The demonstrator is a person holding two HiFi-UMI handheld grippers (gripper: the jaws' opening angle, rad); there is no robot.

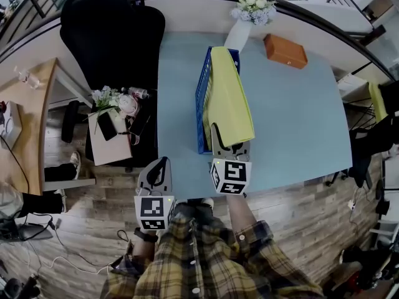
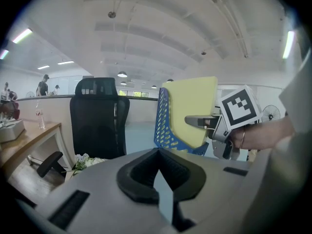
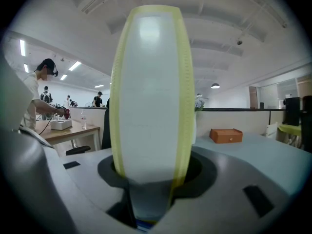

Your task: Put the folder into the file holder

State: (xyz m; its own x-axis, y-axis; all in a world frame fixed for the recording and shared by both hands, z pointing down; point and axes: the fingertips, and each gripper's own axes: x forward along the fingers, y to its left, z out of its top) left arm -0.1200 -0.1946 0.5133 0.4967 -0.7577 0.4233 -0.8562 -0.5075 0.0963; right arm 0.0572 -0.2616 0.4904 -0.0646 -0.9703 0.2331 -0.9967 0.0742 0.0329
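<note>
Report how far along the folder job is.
Done, by the look of it: the yellow folder stands in the blue mesh file holder on the pale blue table. In hand: the right gripper has its jaws on the folder's near end, seemingly touching it. The left gripper hangs empty off the table's near edge, jaws together. Left: let go and draw the right gripper back.

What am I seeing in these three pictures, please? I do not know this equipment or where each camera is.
A person holds a two-jaw gripper in each hand; there is no robot. One picture comes from a head camera looking down, the others from a camera on each gripper. On the table stand a blue file holder, an orange box and flowers. The right gripper grips the yellow folder, already standing in the holder. The left gripper is shut and empty.
</note>
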